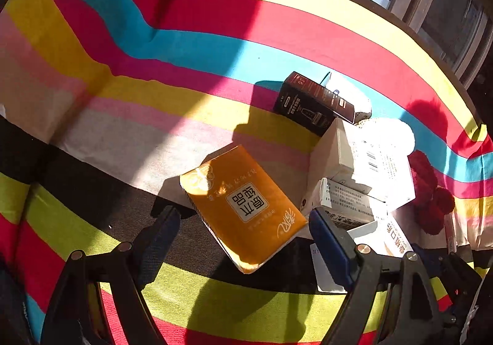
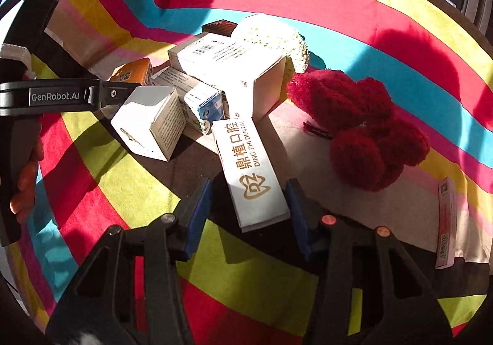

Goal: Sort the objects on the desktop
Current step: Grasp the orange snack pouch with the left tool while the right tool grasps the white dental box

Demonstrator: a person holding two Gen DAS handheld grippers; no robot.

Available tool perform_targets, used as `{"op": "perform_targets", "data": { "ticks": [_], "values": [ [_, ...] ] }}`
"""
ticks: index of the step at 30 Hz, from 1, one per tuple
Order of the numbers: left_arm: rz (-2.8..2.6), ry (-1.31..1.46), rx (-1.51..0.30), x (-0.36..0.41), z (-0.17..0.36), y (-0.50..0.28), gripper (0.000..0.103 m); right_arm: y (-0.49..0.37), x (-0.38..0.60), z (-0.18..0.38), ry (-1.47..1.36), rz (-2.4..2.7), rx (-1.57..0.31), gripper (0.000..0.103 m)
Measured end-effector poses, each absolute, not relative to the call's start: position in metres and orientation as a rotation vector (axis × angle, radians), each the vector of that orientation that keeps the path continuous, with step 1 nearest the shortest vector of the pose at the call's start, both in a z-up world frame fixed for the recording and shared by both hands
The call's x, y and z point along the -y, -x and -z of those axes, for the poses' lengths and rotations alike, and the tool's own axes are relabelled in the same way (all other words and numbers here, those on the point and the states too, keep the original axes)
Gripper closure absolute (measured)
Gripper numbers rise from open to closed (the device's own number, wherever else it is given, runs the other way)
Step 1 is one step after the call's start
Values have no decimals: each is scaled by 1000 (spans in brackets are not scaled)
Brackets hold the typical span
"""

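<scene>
open right gripper (image 2: 249, 215), dental box (image 2: 252, 172) between jaws

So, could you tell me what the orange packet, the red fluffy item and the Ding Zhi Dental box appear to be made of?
The orange packet looks like soft plastic film: glossy highlights and rounded, yielding corners. The red fluffy item appears to be plush or chenille-type yarn, judging by its matte, deep pile; which one I cannot tell. The Ding Zhi Dental box seems to be thin white cardboard with crisp folded edges and metallic-looking gold print.

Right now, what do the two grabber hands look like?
Both are black plastic with blue pads on the fingers. The left gripper has silver rivets on its black triangle-shaped arms. The right gripper has coppery orange rivets. Seen from the side in the right camera, the left one has "GenRobot.AI" printed in white on its black body, and bare fingers wrap its handle.
</scene>
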State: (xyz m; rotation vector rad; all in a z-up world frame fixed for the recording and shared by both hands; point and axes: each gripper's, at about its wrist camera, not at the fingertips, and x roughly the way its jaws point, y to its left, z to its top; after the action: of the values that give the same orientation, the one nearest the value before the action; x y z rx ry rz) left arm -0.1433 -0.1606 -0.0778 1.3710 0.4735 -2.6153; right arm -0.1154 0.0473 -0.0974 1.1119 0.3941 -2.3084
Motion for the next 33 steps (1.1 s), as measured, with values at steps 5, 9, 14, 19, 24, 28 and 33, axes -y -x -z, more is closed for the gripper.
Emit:
{"op": "perform_targets", "data": {
  "ticks": [5,9,14,19,24,28,33],
  "values": [
    [2498,-1337,-598,176,83,170,17,110,-49,97,-1096,2311,-394,51],
    [2455,-1303,-422,167,89,173,20,113,-48,97,-1096,2308,-391,50],
    [2517,-1330,-355,152,85,139,49,97,-50,95,-1080,2296,-395,69],
    [2596,-1320,-275,136,86,77,50,58,-67,92,-1120,2284,-334,69],
    [2734,-1390,-261,100,85,14,50,-1,-96,90,-1136,2296,-326,69],
    [2825,-1439,-240,66,86,-22,50,-41,-117,89,-1139,2351,-352,69],
    [2910,-1462,-101,22,86,-53,50,-83,-154,89,-1152,2427,-305,69]
  ]
}}
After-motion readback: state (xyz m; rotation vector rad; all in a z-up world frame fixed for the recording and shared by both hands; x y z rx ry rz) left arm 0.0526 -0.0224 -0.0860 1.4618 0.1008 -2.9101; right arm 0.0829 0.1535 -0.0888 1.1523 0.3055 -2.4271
